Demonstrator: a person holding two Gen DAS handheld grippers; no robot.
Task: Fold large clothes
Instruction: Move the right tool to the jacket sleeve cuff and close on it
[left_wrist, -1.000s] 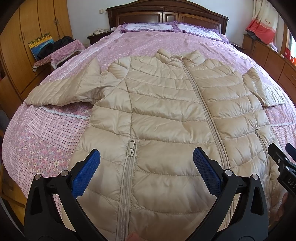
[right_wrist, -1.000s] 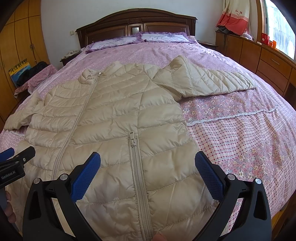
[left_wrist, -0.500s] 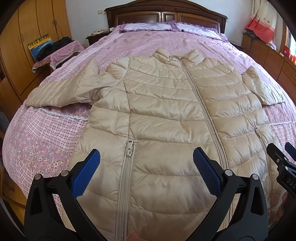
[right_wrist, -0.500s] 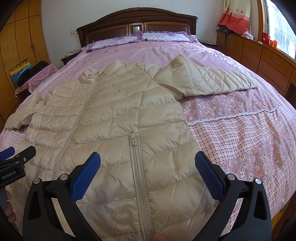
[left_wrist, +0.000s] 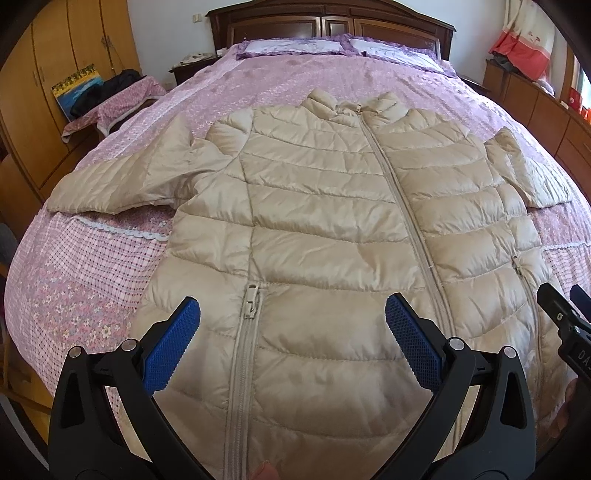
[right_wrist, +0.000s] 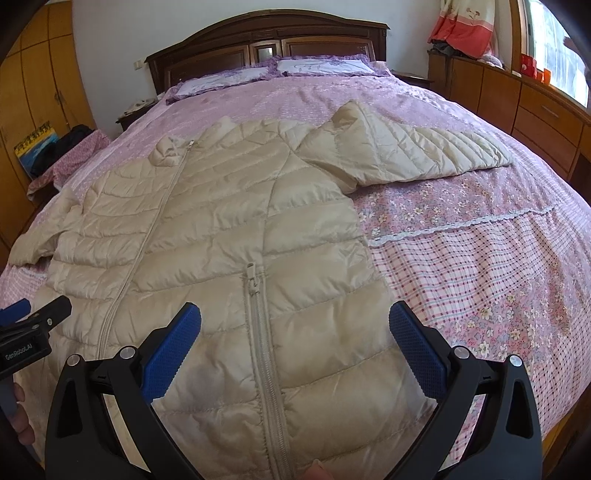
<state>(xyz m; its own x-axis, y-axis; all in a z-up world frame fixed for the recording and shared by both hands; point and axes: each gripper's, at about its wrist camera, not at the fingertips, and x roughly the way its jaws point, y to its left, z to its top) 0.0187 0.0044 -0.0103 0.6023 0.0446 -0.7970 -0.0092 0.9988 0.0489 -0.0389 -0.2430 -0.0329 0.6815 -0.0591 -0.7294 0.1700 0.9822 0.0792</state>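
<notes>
A beige quilted puffer jacket (left_wrist: 332, 229) lies flat and zipped, front up, on the pink bed (left_wrist: 74, 288), collar toward the headboard. Its sleeves spread out to both sides; one sleeve (right_wrist: 410, 155) shows fully in the right wrist view. My left gripper (left_wrist: 293, 332) hovers open over the jacket's lower left part, near a pocket zip (left_wrist: 251, 299). Over the lower right part, by the other pocket zip (right_wrist: 253, 280), my right gripper (right_wrist: 295, 334) stands open too. Neither holds anything. Each gripper's tip shows at the edge of the other's view.
A dark wooden headboard (right_wrist: 266, 40) with pillows (right_wrist: 317, 66) stands at the far end. Wooden wardrobes (left_wrist: 55, 74) and a cloth-covered side table (left_wrist: 118, 107) line the left. Low drawers (right_wrist: 535, 99) run along the right under a window.
Both grippers have drifted slightly toward the jacket's hem, so the jacket sits a bit higher in view. Both stay open.
</notes>
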